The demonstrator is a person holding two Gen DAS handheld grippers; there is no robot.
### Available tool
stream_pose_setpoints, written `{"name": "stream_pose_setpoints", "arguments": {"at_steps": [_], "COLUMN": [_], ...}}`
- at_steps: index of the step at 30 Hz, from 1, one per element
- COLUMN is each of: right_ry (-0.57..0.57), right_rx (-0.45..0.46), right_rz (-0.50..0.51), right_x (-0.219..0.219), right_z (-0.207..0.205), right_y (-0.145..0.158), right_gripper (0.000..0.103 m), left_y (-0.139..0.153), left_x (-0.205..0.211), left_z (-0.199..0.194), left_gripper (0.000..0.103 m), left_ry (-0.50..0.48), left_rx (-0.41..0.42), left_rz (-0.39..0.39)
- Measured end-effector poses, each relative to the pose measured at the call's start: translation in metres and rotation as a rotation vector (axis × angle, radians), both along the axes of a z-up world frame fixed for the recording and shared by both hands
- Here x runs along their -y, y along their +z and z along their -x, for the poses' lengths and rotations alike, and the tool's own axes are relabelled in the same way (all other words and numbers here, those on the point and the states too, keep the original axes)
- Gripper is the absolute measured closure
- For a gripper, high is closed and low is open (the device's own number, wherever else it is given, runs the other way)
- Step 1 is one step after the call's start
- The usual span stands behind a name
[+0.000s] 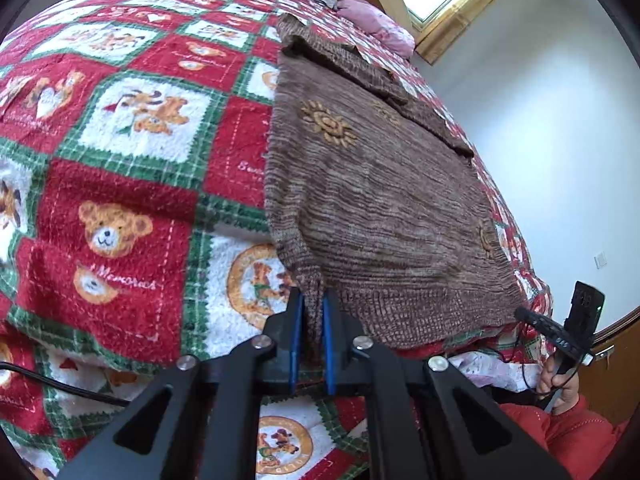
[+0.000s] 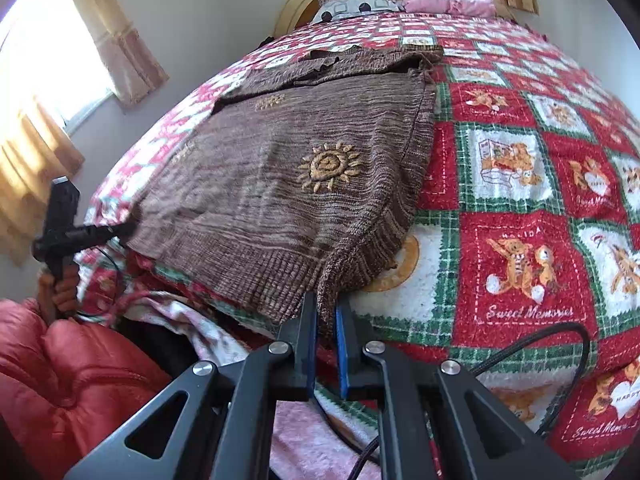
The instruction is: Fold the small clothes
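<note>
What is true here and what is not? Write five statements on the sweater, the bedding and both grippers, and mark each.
1. The left gripper is shut on a hem corner of the brown sweater. True.
2. The right gripper hangs open. False: it is shut on the other hem corner.
3. The sweater bears an embroidered sun. True.
4. The blanket is plain blue. False: red, green and white checks with bears.
5. A pink pillow lies by the headboard. True.
</note>
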State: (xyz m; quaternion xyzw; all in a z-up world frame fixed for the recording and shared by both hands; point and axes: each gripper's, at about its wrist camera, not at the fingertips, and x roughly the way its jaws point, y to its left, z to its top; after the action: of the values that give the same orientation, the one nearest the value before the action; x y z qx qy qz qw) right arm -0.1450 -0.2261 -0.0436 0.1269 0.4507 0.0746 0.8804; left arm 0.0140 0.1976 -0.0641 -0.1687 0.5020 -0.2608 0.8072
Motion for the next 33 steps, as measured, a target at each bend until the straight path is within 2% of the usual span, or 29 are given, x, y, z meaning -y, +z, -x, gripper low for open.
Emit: {"name": "stream_pose_setpoints", "arguments": {"at_steps": [4, 8, 11, 13, 18, 21, 27, 29, 31, 32, 33], "right_ry": [-0.011, -0.029, -0.068, -0.113, -0.227, -0.258, -0.295, -0.313, -0.319, -0.326, -0.330], "right_rx": [0.060, 0.118, 0.155, 0.159, 0.140, 0.112, 0.042, 0.019, 0.006, -0.001, -0.009], "right_rz": [-0.138, -0.252, -0.319, -0.361, -0.391, -0.371, -0.346, -0.371, -0.429, -0.468, -0.492], "right_x": [0.009, 0.022, 0.042, 0.057, 0.086, 0.097, 0.108, 0.112, 0.118, 0.122, 0.125], "right_z": [-0.001, -0.019, -0.047, -0.070, -0.136, -0.167, -0.209, -0.216, -0.216, -0.216, -0.216], "right_y": [0.026, 0.057, 0.074, 0.077, 0.064, 0.049, 0.008, -0.004, -0.013, -0.016, -0.017], "right_gripper": [0.096, 0.096, 0.096, 0.096, 0.096, 0.096, 0.095, 0.095, 0.094, 0.094, 0.093], "left_y": [0.020, 0.050, 0.067, 0.075, 0.069, 0.059, 0.031, 0.028, 0.028, 0.030, 0.033], "left_x": [0.003, 0.008, 0.016, 0.026, 0.047, 0.062, 0.074, 0.072, 0.064, 0.058, 0.053], "left_z": [-0.005, -0.026, -0.053, -0.078, -0.138, -0.168, -0.214, -0.218, -0.221, -0.221, -0.219], "left_gripper": [0.094, 0.094, 0.094, 0.094, 0.094, 0.094, 0.093, 0.087, 0.065, 0.063, 0.055], "left_ry": [-0.016, -0.016, 0.011, 0.024, 0.062, 0.072, 0.089, 0.078, 0.076, 0.069, 0.062], "left_rx": [0.010, 0.061, 0.099, 0.123, 0.099, 0.093, 0.005, -0.020, -0.037, -0.033, -0.020], "left_rz": [0.068, 0.100, 0.089, 0.054, -0.002, -0.074, -0.155, -0.156, -0.145, -0.132, -0.130]}}
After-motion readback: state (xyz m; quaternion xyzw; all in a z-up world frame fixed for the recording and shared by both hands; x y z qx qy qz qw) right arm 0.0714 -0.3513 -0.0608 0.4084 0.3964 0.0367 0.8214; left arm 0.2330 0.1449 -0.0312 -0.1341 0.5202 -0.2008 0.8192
